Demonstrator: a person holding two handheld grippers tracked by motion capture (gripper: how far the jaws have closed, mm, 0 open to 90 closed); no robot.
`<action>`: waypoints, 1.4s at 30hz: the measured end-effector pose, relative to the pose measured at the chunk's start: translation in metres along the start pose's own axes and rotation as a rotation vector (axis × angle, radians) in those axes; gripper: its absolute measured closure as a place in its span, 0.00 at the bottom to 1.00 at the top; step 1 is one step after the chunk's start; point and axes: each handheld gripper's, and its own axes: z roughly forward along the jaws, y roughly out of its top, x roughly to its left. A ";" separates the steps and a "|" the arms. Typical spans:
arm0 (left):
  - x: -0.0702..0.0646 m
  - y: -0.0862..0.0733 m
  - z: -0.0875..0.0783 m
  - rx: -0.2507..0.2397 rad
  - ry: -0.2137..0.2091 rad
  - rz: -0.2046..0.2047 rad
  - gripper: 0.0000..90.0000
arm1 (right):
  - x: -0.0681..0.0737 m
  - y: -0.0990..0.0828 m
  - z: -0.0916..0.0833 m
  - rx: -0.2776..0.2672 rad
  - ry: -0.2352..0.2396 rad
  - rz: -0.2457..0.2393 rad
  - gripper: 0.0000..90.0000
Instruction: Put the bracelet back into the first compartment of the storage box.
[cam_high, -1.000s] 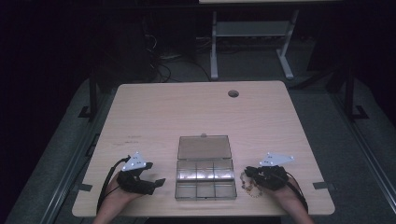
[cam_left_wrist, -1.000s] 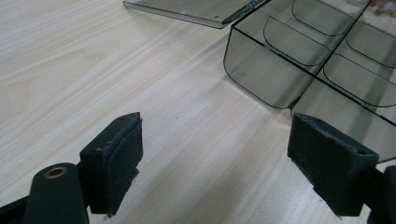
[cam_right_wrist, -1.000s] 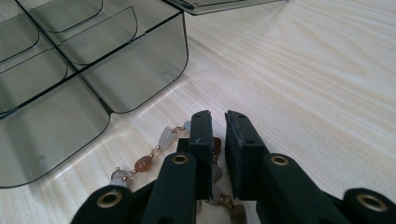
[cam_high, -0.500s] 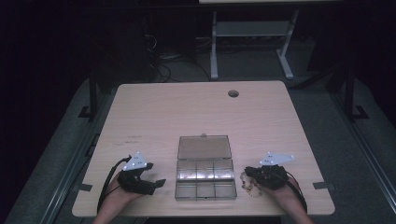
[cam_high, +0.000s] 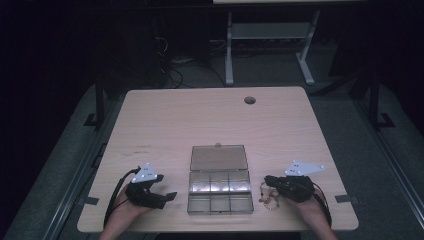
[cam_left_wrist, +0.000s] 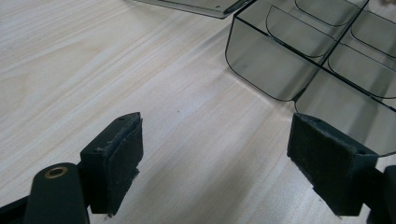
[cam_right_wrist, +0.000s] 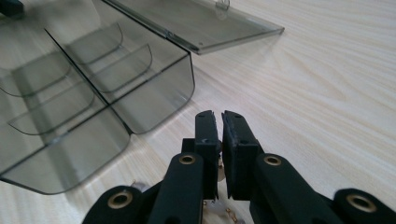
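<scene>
From the high view the clear compartment box (cam_high: 219, 191) lies near the front edge of the tabletop (cam_high: 210, 120), its lid (cam_high: 218, 158) folded flat behind it, with the left tongs (cam_high: 167, 196) just off its left side and the right tongs (cam_high: 267, 180) off its right, over a small pile of gold-coloured jewellery (cam_high: 267, 196). The right gripper view brings what that height blurs: the right tongs (cam_right_wrist: 218, 122) have been closing and stand almost together, a thin slit left between them, with bits of gold chain (cam_right_wrist: 229, 214) under them; whether they pinch any of it I cannot tell. The left gripper view shows the left tongs (cam_left_wrist: 233, 154) spread wide with nothing between them, hovering low beside the box's corner (cam_left_wrist: 261, 65). The box is smoky, see-through plastic with curved-bottomed cells, all looking empty. Behind the lid the tabletop runs bare to a round cable hole (cam_high: 249, 100).
</scene>
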 end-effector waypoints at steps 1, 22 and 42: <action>0.000 0.000 0.000 -0.002 0.000 -0.003 0.20 | 0.000 0.001 -0.001 -0.006 0.005 0.001 0.94; 0.001 -0.001 0.000 0.010 -0.003 0.009 0.21 | 0.003 0.029 -0.018 -0.081 0.050 -0.011 0.94; 0.001 -0.001 0.000 0.001 0.004 -0.002 0.21 | -0.003 0.066 -0.040 -0.182 0.079 -0.043 0.94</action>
